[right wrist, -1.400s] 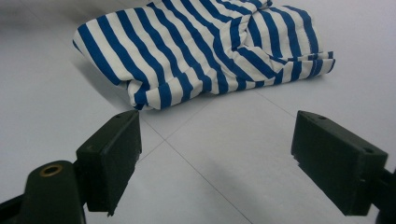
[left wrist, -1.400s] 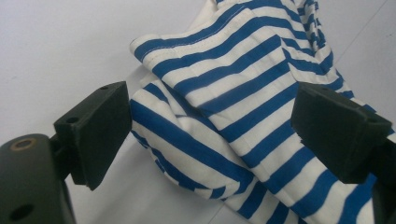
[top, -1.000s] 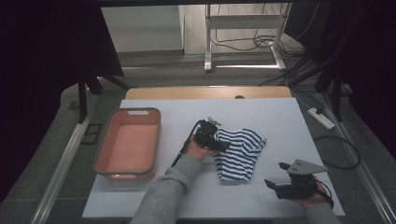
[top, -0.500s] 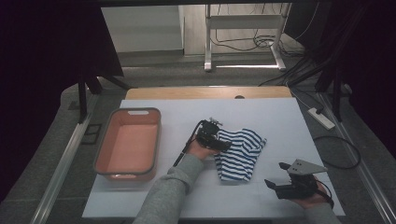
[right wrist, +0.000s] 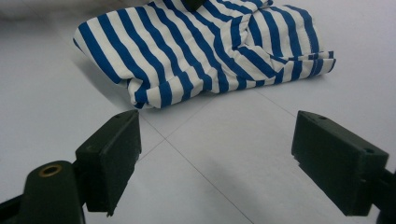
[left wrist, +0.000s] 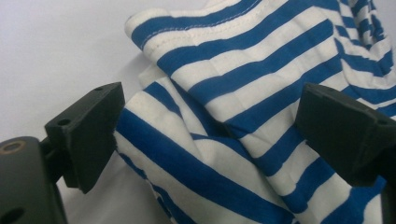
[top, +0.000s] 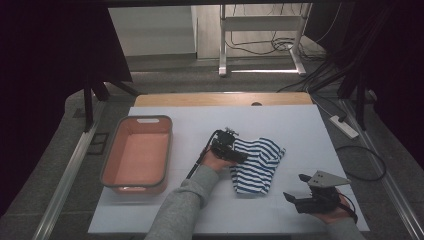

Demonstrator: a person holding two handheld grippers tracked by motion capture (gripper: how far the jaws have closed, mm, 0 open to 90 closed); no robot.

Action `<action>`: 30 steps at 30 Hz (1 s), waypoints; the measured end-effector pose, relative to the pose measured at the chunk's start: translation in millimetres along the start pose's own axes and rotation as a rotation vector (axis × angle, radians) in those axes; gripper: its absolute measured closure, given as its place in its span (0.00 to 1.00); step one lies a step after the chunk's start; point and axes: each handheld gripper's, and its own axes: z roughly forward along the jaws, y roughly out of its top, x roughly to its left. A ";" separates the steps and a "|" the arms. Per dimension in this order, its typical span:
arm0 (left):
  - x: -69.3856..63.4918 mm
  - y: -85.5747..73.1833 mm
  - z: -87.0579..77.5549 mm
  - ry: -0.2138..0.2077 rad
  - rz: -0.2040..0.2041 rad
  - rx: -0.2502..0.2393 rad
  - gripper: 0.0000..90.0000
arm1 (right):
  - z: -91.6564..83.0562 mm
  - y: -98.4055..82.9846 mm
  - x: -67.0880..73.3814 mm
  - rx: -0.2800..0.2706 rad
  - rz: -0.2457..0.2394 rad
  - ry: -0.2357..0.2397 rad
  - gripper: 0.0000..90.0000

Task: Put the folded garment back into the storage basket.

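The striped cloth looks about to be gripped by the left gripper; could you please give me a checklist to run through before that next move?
1. Left gripper open: ok, jaws stand wide apart in the left gripper view.
2. Striped cloth between those jaws: ok, folds lie between them.
3. Jaws low enough to catch fabric: cannot tell.
4. Right gripper out of the way: ok, open over bare table, apart from the cloth.
5. Pink bin ready to receive: ok, nothing inside it.
6. Cloth free of the bin: ok, it lies apart, to the bin's right in the high view.
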 end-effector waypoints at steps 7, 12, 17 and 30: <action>0.8 0.0 5.6 -0.003 -0.003 0.017 0.09 | 0.4 0.2 0.5 0.003 -0.003 0.002 0.18; -0.6 0.8 6.0 0.009 0.011 0.026 0.09 | 0.5 0.1 0.6 0.004 -0.003 0.002 0.18; -5.3 1.4 5.8 0.001 0.044 0.019 0.17 | 0.7 0.2 0.9 0.005 -0.004 0.004 0.18; -15.7 1.6 4.5 -0.026 0.113 0.022 0.72 | 1.2 0.3 1.0 0.006 -0.007 0.006 0.18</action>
